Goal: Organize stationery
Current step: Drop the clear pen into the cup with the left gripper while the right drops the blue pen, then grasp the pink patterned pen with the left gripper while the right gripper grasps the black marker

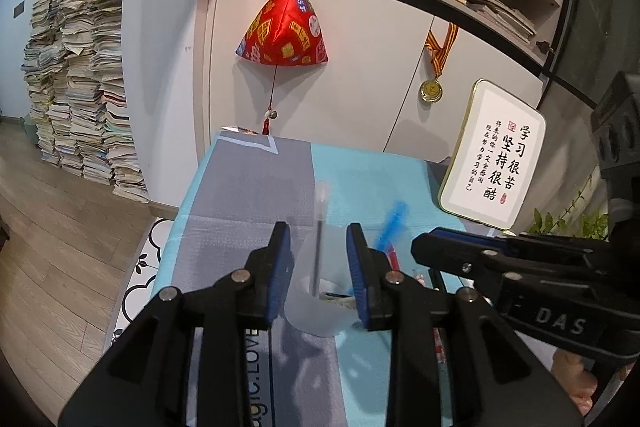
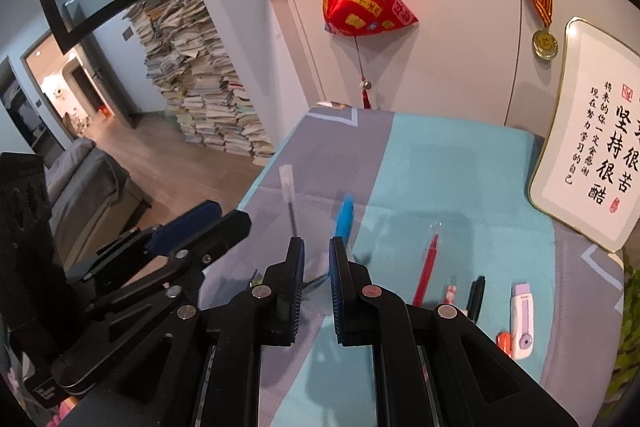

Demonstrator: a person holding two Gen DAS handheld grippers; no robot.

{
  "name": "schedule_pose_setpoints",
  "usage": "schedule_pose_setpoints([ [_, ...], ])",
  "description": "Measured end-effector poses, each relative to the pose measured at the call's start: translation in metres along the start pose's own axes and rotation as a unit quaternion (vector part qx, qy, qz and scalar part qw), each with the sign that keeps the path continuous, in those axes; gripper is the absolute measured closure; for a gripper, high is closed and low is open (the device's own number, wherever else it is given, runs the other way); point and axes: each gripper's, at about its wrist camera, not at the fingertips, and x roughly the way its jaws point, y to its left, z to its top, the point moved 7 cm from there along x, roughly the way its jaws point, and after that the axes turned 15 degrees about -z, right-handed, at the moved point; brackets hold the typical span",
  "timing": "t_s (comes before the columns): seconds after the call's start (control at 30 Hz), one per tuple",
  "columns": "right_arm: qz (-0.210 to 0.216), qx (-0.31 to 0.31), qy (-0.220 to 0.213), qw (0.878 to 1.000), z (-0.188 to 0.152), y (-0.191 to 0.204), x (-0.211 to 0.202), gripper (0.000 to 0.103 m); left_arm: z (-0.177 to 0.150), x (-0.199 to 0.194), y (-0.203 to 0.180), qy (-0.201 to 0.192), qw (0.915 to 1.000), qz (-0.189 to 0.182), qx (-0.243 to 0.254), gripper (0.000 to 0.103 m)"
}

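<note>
Two pens in the frosted cup [image 1: 316, 291], more to go
Left claw [image 1: 318, 239] loosely straddles the cup; right claw [image 2: 317, 247] narrow, empty; red pen [image 2: 427, 269] and eraser [image 2: 523, 319] remain on the surface [image 2: 460, 171].

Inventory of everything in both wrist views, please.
cup: 1, frosted clear, between the left jaws
black pen: 1, clear cap, standing in cup
blue pen: 1, blurred, tilted up by cup; held or not unclear
red pen: 1, lying on cloth
marker: 1, black, right of red pen
correction tape: 1, purple-white, right of marker
cloth: 1, teal-grey, over table
plaque: 1, white with gold rim, leaning at right
ornament: 1, red, hanging
medal: 1, gold, hanging
paper stacks: several, on floor
left gripper: black, blue pads, open
right gripper: black, blue pads, narrow gap; grip unclear
</note>
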Motion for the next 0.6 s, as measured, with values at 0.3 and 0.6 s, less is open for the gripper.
schedule_pose_setpoints([
  [0.3,-0.026,0.015,0.002,1.000,-0.021,-0.035,-0.016,0.092,-0.012,-0.021,-0.024,-0.005,0.9997,-0.012,0.022,0.076],
  [0.6,-0.076,0.057,0.059,0.994,-0.076,-0.105,-0.004,0.092,-0.048,-0.013,-0.076,0.031,0.9947,-0.051,0.084,0.076],
])
